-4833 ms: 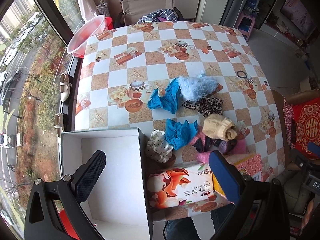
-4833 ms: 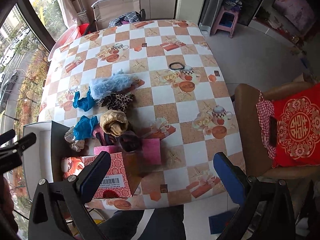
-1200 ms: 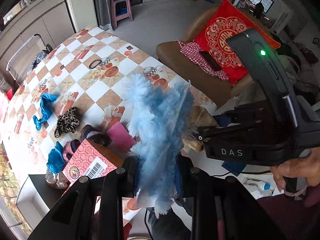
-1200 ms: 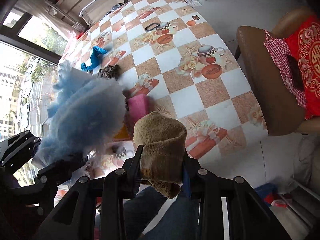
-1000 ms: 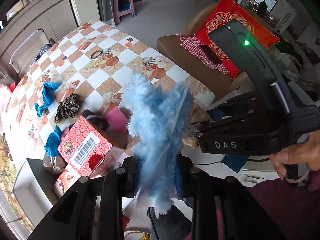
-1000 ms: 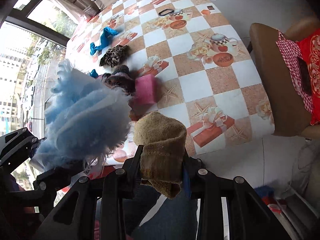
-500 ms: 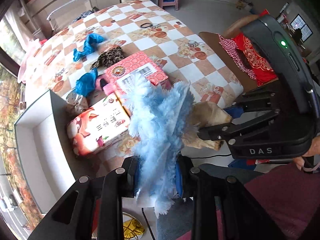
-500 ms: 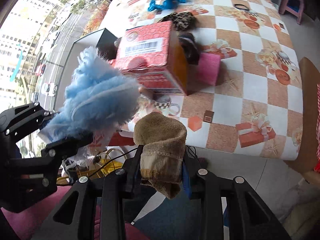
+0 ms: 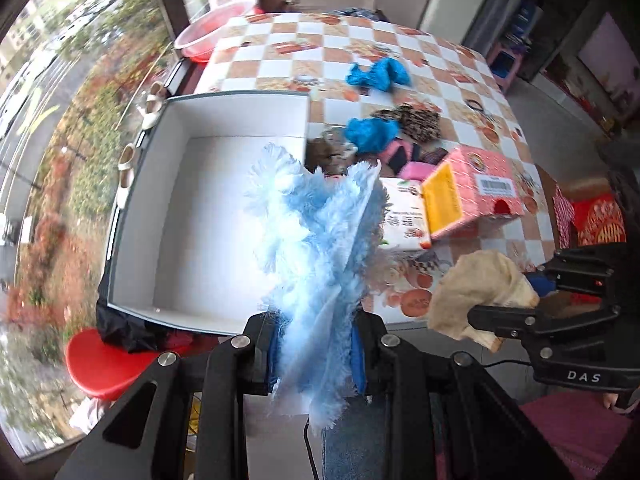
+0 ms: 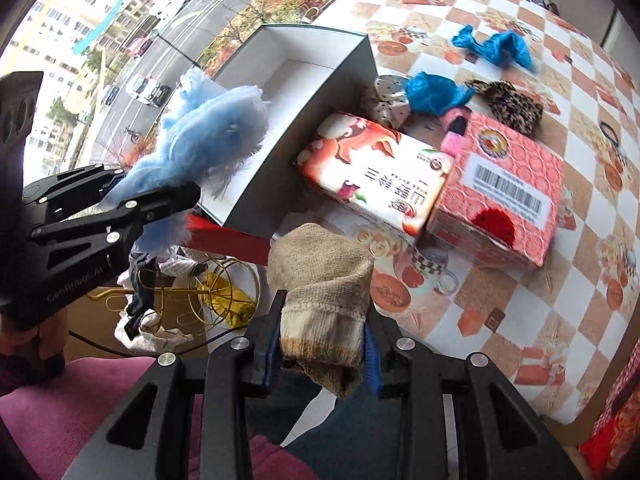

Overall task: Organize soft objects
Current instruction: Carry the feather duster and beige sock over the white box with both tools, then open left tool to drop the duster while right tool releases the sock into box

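My left gripper (image 9: 315,354) is shut on a fluffy light-blue cloth (image 9: 316,240), held over the near edge of the white open box (image 9: 176,220). The same blue cloth (image 10: 200,136) shows at the left of the right wrist view. My right gripper (image 10: 322,350) is shut on a rolled tan sock (image 10: 322,288), off the table's near edge; in the left wrist view the sock (image 9: 480,292) hangs at the right. On the checkered table (image 9: 460,60) lie blue cloths (image 9: 376,76), a leopard-print piece (image 9: 416,120) and pink items (image 9: 408,160).
A peach-print tissue pack (image 10: 372,172) and a red-patterned carton (image 10: 508,192) lie right of the box. A red stool (image 9: 108,364) and a gold wire rack (image 10: 192,300) stand below the table's edge. A red basin (image 9: 216,28) is at the far left. A person's legs are below.
Both grippers swung left along the table's near edge and rolled, each still holding its piece. The white box now lies under the blue cloth, and the chair with the red cushion has left the middle.
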A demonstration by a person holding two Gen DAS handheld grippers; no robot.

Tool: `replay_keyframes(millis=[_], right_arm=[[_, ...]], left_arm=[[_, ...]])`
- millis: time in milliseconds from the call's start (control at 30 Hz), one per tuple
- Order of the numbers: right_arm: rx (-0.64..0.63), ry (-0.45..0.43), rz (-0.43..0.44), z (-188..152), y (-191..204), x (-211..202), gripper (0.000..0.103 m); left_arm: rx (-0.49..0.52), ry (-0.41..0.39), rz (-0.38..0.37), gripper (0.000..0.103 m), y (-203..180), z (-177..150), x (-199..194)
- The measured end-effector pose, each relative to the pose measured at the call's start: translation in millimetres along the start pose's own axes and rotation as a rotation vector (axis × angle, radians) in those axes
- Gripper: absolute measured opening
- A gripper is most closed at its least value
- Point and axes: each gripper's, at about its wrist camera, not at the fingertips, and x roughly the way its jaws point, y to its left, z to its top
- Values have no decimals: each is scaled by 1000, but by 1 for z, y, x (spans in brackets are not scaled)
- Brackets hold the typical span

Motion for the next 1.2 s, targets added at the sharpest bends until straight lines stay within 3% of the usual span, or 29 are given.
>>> replay_keyframes(millis=[167,333,667,1000,1200], right_arm=[[-64,-1,-6,37,18,4,35],[-117,-8,-30,77,39,6,35],[-209,62,-70,136,72,44,35],[-200,132,-94,180,67,81,35],[-179,163,-107,197,58,99,35]], left_arm=[[-170,3,63,30,49,1,5],[-252,41,101,30,83,4,18],[-329,131,67,30,116,15,63],[-344,223,32,30,131,33,107],[-332,262,-30,30,133,42,125]])
